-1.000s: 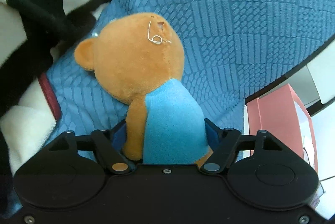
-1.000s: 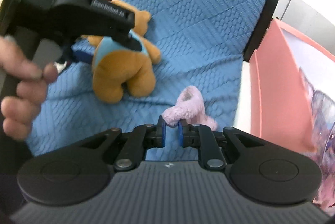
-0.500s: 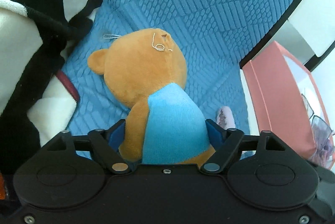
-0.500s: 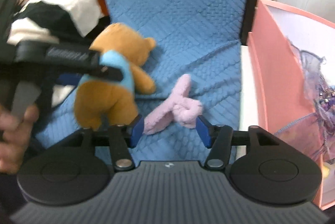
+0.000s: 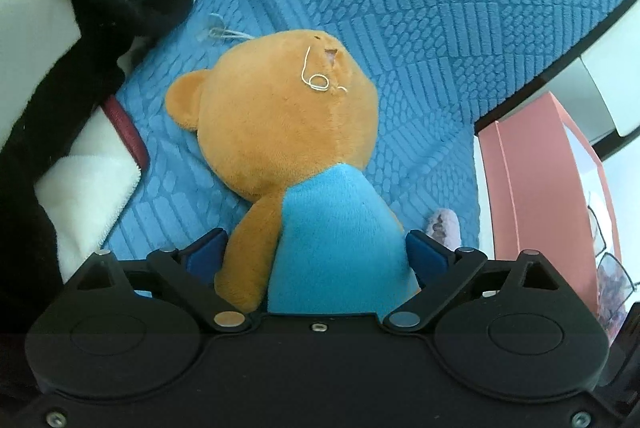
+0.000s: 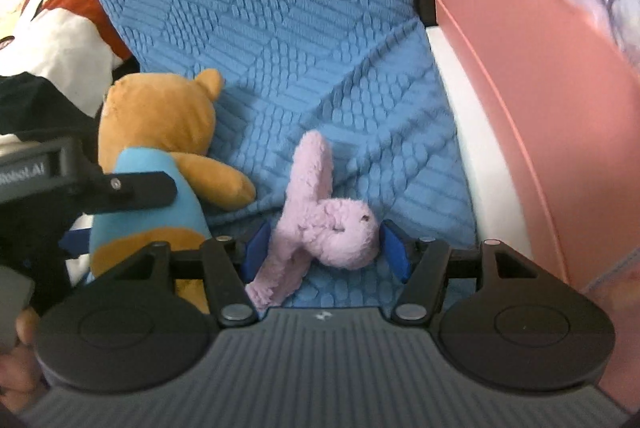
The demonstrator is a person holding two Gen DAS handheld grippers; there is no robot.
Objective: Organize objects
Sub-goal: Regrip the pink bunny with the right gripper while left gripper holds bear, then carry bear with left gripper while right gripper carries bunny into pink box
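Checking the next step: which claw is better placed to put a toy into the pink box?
Probably the right claw. It straddles the pink plush, jaws open after widening, and the pink box is right beside it. The left claw, also just widened, brackets the bear, farther from the box.

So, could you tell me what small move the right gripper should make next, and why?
Probably close the right gripper on the pink plush toy: its jaws have just been opening, the toy's head sits between them on the blue blanket, and the pads do not seem to press it yet.
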